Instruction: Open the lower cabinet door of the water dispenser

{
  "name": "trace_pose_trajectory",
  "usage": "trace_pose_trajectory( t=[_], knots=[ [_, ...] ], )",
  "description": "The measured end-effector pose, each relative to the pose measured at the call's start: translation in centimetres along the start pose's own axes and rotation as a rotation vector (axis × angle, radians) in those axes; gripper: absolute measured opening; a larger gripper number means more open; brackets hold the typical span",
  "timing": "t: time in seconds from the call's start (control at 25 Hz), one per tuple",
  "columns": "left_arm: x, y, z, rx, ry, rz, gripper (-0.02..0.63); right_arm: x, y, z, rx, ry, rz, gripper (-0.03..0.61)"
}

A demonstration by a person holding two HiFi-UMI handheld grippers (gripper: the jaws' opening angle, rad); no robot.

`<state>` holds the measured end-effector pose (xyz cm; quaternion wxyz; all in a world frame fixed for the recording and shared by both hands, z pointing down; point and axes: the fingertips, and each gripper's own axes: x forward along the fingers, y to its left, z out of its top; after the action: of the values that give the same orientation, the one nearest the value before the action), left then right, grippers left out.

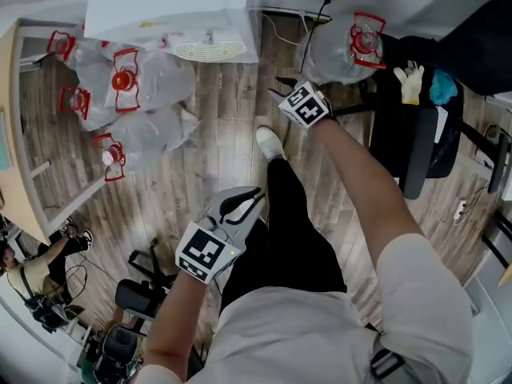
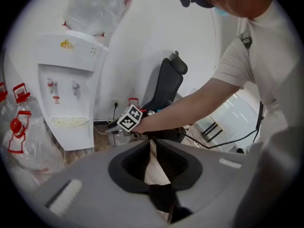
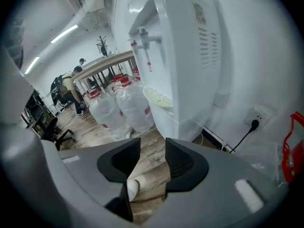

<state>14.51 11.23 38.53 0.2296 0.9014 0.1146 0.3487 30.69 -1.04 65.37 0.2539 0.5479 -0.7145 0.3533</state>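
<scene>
The white water dispenser (image 1: 172,10) stands against the far wall; from the head view I see only its top and drip tray (image 1: 210,50). Its lower cabinet door (image 2: 71,137) shows closed in the left gripper view, and the cabinet's corner (image 3: 183,122) in the right gripper view. My right gripper (image 1: 288,93) reaches out low beside the dispenser's right front, apart from it, jaws open with only floor and a shoe behind the gap (image 3: 153,151). My left gripper (image 1: 242,205) hangs back over my leg, its jaws (image 2: 151,144) a narrow slit apart, holding nothing.
Several bagged water bottles with red handles (image 1: 120,94) crowd the floor left of the dispenser; another (image 1: 352,50) stands to its right. A black office chair (image 1: 424,134) is further right. A power cord (image 1: 324,2) runs along the wall. A wooden table (image 1: 16,134) lines the left.
</scene>
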Motion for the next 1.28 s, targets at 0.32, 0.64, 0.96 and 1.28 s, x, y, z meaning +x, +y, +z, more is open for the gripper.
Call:
trace_pose_trajectory(
  t=[0.32,0.64,0.96,1.28],
  knots=[
    [2.9,3.9,-0.6,-0.017,0.002,-0.022,0.061,8.9,-6.5,0.7,-0.031,0.022,-0.019,0.153],
    [3.5,5.7,-0.8,-0.081,0.023,-0.020,0.061,14.0,-9.9,1.4,-0.064,0.045,-0.046,0.163],
    [2.9,6.2,-1.3,-0.099,0.000,-0.021,0.061,15.2,-10.3,2.3,-0.127,0.073,-0.042,0.176],
    [0.8,6.8,-2.2,-0.126,-0.037,0.014,0.061,15.1,-10.0,2.3,-0.078,0.065,-0.121,0.173]
  ],
)
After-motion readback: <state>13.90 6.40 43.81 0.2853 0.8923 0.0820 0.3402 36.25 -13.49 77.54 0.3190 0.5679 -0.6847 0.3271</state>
